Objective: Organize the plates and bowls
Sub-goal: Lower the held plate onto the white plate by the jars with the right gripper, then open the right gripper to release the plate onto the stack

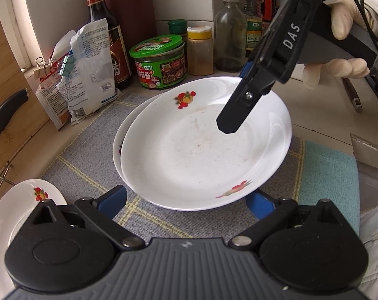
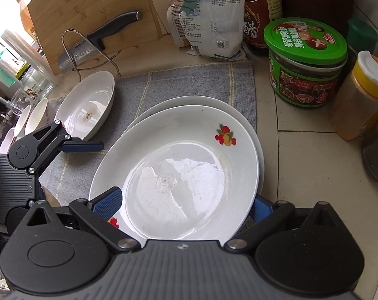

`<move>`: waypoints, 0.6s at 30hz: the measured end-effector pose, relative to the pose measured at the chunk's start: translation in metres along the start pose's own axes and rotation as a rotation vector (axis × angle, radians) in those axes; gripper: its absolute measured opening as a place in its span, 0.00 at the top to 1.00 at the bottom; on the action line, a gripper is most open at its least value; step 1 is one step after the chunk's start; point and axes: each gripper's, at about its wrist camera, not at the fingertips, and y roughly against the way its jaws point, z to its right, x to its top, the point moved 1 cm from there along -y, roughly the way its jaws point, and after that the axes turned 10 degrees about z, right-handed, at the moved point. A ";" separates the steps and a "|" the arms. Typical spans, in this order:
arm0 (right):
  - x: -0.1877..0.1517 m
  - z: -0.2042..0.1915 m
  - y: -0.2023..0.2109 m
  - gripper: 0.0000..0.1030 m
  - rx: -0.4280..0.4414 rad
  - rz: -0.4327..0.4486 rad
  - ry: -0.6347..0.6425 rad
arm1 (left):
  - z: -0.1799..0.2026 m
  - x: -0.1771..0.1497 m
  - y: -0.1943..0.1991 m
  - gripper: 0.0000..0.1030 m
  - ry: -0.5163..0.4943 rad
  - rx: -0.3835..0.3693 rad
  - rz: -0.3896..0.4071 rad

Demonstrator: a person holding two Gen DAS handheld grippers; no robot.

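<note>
Two white plates with fruit motifs sit stacked on a grey woven mat (image 1: 89, 155) on a tiled tabletop (image 2: 314, 165). The top plate (image 1: 204, 145) lies offset over the lower plate (image 1: 117, 145), whose rim shows only as a crescent beyond it.

The left claw (image 1: 186, 201) is spread wide, its blue pads (image 1: 112, 201) flanking the near rim of the top plate, with nothing pinched between them; whether the pads touch the rim cannot be told. The right claw (image 2: 186, 205) reaches in from the opposite side, equally wide, straddling the plate's edge; in the left wrist view one of its fingers (image 1: 239, 107) hangs above the plate's inner slope, and whether it grips the rim cannot be told. A gloved hand (image 1: 349, 47) holds its handle.

Left of the left claw rests a third plate (image 1: 19, 215). Far ahead of that claw stand a green-lidded jar (image 1: 159, 62), a yellow-capped spice jar (image 1: 199, 50), a dark sauce bottle (image 1: 111, 37) and clipped paper bags (image 1: 86, 67). From the right wrist view, a knife (image 2: 99, 40) leans against a wooden cutting board (image 2: 89, 10), and white bowls (image 2: 36, 117) stand beyond the third plate.
</note>
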 end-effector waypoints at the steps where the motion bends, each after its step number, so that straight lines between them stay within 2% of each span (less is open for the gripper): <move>1: 0.000 -0.001 0.000 0.00 -0.005 -0.001 0.002 | -0.001 0.000 0.000 0.02 0.006 0.002 -0.005; 18: -0.014 -0.008 0.003 0.00 -0.081 -0.030 0.029 | 0.004 -0.004 0.004 0.02 0.081 0.052 -0.014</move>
